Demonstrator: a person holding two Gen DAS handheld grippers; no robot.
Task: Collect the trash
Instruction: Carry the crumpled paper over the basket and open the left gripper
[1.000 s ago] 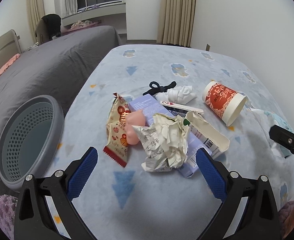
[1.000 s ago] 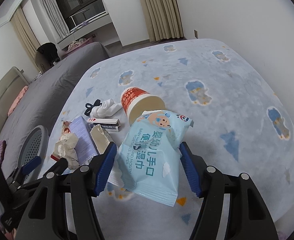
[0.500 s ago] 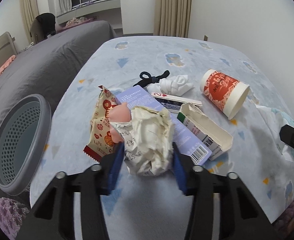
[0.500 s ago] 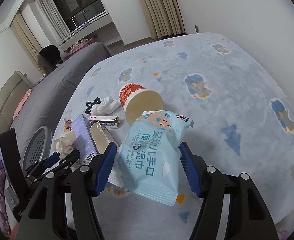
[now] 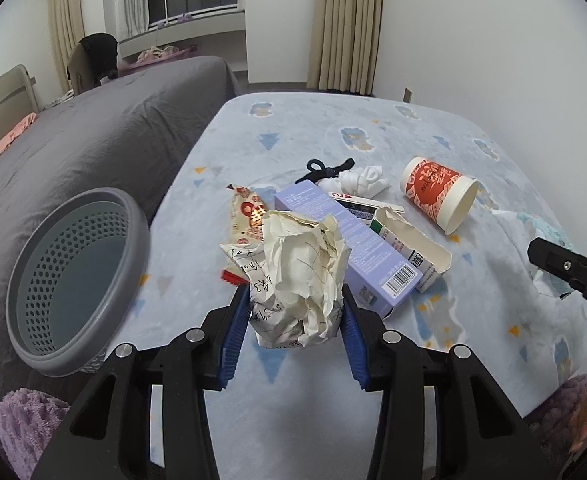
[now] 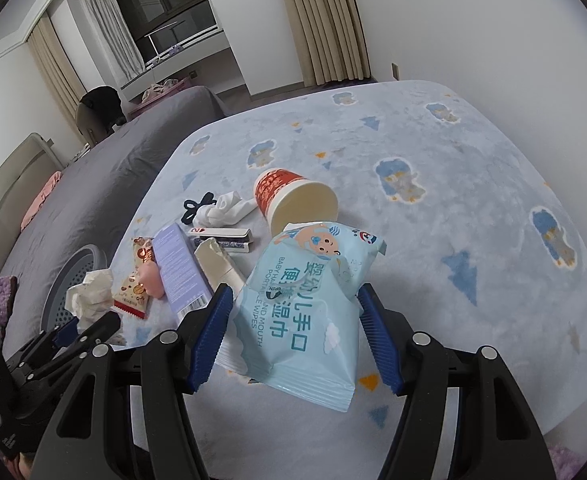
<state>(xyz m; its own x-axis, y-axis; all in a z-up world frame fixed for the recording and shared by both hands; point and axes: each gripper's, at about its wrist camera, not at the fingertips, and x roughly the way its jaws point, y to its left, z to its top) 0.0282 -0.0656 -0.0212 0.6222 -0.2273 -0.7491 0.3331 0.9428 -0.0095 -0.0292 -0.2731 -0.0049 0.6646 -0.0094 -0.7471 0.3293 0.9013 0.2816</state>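
On the blue patterned bedspread (image 5: 333, 128) beside beige curtains (image 5: 345, 24), both grippers stay clamped: left gripper (image 5: 295, 320) on crumpled paper (image 5: 297, 276), right gripper (image 6: 293, 332) on wipes pack (image 6: 309, 300).

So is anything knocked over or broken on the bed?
Yes. The red paper cup lies tipped on its side, its open mouth showing, with nothing spilled that I can see. The small white carton beside the purple box is torn open at its end.
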